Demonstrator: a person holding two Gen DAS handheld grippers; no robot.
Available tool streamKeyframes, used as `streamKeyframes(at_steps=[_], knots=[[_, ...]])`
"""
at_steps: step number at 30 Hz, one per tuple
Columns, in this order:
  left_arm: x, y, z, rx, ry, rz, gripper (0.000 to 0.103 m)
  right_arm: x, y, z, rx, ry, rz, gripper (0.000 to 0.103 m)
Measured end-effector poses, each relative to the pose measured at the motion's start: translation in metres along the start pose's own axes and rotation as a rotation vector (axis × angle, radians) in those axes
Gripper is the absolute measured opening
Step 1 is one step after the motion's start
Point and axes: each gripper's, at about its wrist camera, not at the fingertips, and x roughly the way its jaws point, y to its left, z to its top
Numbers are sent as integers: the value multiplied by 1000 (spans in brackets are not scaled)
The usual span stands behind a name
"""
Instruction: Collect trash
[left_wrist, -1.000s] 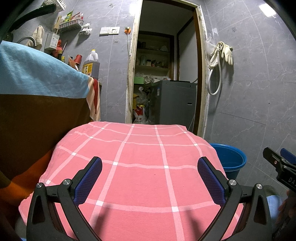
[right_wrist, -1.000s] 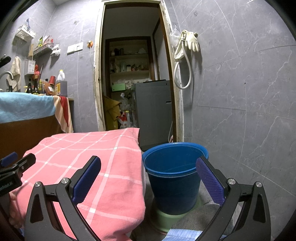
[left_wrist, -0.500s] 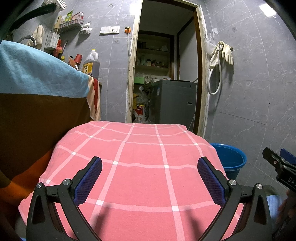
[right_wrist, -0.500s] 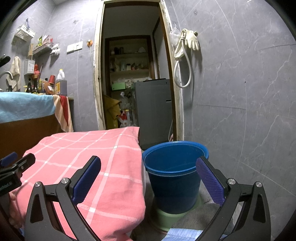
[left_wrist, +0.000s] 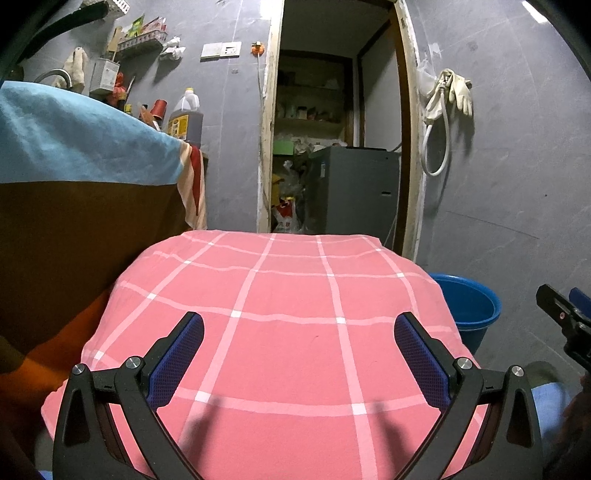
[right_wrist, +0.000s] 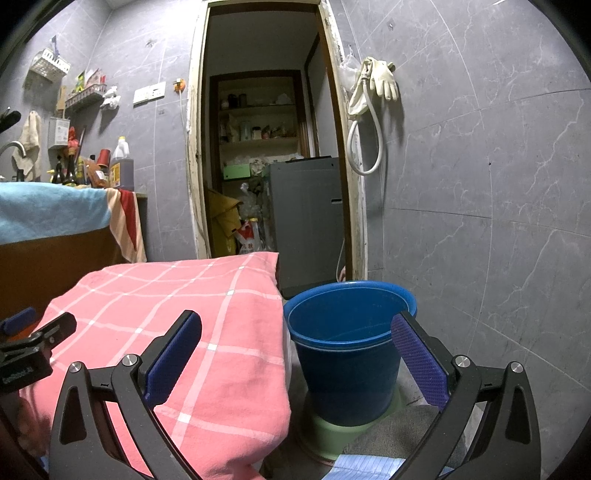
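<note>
Two grippers are held wide apart in their jaws, and nothing is gripped by either. The left gripper (left_wrist: 298, 350) is poised over a pink checked cloth (left_wrist: 280, 332), whose surface is seen bare between the blue pads. No piece of trash can be made out on it in either view. The right gripper (right_wrist: 295, 350) is aimed at the cloth's right-hand edge, where the fabric drops away, and at a blue bucket (right_wrist: 347, 354) just beside that edge, slightly ahead of the fingers. The bucket is set on a pale green base (right_wrist: 332, 432), with its mouth open and unobstructed. Grey flooring is seen past the bucket, up to the tiled wall (right_wrist: 480, 184). An open doorway (right_wrist: 266, 147) is seen beyond the far edge of the cloth. A large bottle (left_wrist: 186, 118) with a yellow label is stood on the counter at the left, but its writing is too small to be read. Faint lettering is carried on the left gripper's body where it is seen from the right wrist view, but it is blurred.
</note>
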Motion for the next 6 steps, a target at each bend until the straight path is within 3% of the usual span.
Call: streamKeyframes(at_steps=[6], knots=[[0,1,0,-6,7,3,101,-1,0,0,0,2,0,103]])
